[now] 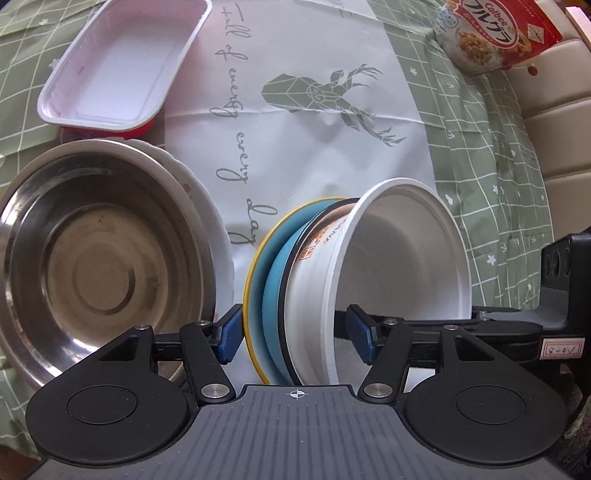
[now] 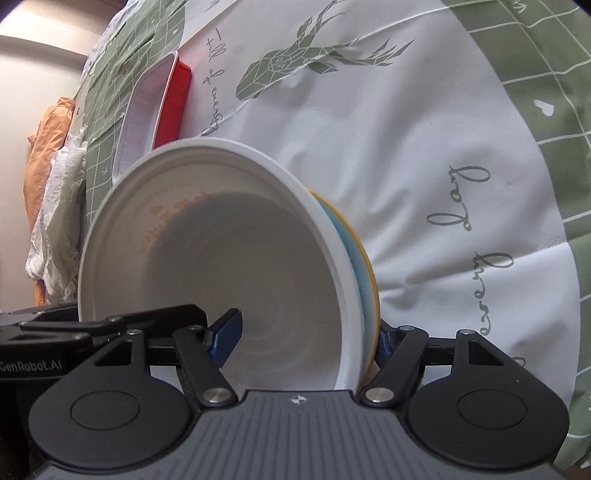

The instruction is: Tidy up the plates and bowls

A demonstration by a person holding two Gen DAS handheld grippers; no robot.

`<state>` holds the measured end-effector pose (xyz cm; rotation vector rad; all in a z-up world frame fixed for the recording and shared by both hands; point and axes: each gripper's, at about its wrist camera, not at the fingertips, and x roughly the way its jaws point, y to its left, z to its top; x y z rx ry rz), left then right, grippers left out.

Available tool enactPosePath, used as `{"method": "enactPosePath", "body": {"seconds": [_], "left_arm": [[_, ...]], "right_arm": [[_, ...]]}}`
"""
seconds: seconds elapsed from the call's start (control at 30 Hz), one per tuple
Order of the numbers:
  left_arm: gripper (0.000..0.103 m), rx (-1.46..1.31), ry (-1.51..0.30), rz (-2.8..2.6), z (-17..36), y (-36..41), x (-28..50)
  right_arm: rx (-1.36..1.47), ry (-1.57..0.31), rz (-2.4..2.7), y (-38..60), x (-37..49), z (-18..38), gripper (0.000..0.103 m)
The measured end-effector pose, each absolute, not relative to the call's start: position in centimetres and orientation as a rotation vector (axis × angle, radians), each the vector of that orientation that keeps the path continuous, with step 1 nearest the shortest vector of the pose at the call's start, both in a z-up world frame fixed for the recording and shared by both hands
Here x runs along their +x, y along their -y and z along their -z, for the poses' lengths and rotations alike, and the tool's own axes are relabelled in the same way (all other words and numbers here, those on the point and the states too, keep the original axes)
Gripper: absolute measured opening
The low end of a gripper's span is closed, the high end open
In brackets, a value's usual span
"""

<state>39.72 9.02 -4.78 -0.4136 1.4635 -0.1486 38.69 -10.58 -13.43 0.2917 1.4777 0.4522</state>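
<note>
A white paper bowl [image 1: 402, 258] with orange print is nested in a blue plate with a yellow rim [image 1: 258, 280]. My left gripper [image 1: 295, 338] is shut on this stack: one pad is against the plate's back, the other is inside the bowl. My right gripper [image 2: 306, 341] is shut on the same stack, with the bowl [image 2: 221, 251] facing the camera and the plate edge [image 2: 369, 273] behind it. A steel bowl [image 1: 96, 266] sits on a white plate [image 1: 192, 192] at the left.
A white tray with red outside [image 1: 122, 62] lies at the back left and shows in the right wrist view [image 2: 147, 107]. A cereal bag [image 1: 491, 33] lies at the back right. The green checked cloth [image 1: 491, 155] has a white deer-print centre [image 1: 295, 110].
</note>
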Motion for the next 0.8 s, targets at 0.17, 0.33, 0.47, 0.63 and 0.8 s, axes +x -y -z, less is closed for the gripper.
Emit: {"method": "enactPosePath", "body": {"seconds": [0.17,0.33,0.47,0.63,0.8], "left_arm": [[0.064,-0.431,-1.466,0.15,4.9,-9.2,39.9],[0.065,-0.429,-1.476,0.136,5.4,-9.3,39.9],[0.065,-0.424,-1.484,0.132,5.7,-9.3,40.1],[0.066,-0.417,-1.479,0.129,5.6,-9.2,40.1],[0.066,-0.44,-1.471,0.119,5.5,-9.5,39.8]], "right_arm": [[0.279,-1.465,-0.427,11.0,39.3,13.4,0.071],[0.27,-1.492,-0.467,10.1,39.2,14.0,0.071],[0.277,-1.494,-0.475,9.9,39.1,14.1,0.07],[0.275,-1.518,-0.489,9.8,39.3,14.1,0.066],[0.281,-1.533,-0.465,9.5,39.2,13.9,0.066]]}}
